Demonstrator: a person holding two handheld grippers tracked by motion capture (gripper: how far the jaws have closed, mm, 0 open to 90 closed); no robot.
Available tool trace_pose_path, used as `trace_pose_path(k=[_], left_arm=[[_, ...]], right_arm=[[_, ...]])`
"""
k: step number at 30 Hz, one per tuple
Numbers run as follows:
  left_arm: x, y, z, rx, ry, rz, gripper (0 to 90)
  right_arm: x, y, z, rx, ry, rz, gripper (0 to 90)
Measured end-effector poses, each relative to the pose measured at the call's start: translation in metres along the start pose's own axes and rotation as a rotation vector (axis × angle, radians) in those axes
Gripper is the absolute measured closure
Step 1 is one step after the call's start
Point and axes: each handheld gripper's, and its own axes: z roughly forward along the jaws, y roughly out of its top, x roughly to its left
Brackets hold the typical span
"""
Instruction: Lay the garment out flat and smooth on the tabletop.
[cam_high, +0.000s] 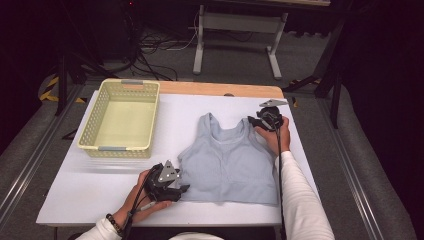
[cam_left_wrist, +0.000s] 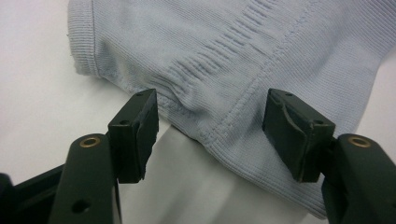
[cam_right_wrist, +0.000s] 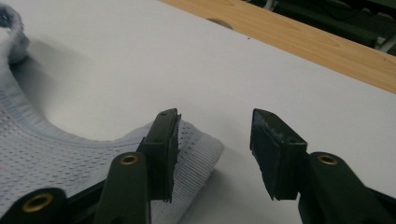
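A pale yellow basket (cam_high: 120, 117) sits at the table's (cam_high: 80, 195) left; beside it lies a light blue top (cam_high: 227, 160) — left gripper (cam_high: 181, 190) spread at its hem, right gripper (cam_high: 253, 121) spread at its shoulder strap

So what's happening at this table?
A person with a gripper in each hand is working on a light blue top laid flat on the white table. The left gripper, fingers apart, sits over the top's bottom hem. The right gripper, also open, is at a shoulder strap. Neither is pinching the cloth. A yellow basket stands to the left.
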Motion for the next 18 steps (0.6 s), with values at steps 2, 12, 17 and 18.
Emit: trace_pose_path(k=[2,12,17,18], left_arm=[[0.000,0.000,0.000,-0.001,-0.003,-0.001,36.2],[0.001,-0.001,0.001,-0.005,-0.011,-0.006,36.3],[-0.001,0.000,0.001,-0.003,-0.002,0.005,36.4],[-0.001,0.000,0.001,-0.002,0.000,0.007,36.4]], right_arm=[[0.005,0.002,0.009,0.030,-0.002,-0.029,52.7],[-0.004,-0.003,0.027,0.058,0.111,0.026,71.9],[0.001,0.002,0.024,0.074,0.061,-0.042,84.8],[0.001,0.003,0.023,0.067,0.036,-0.049,85.2]])
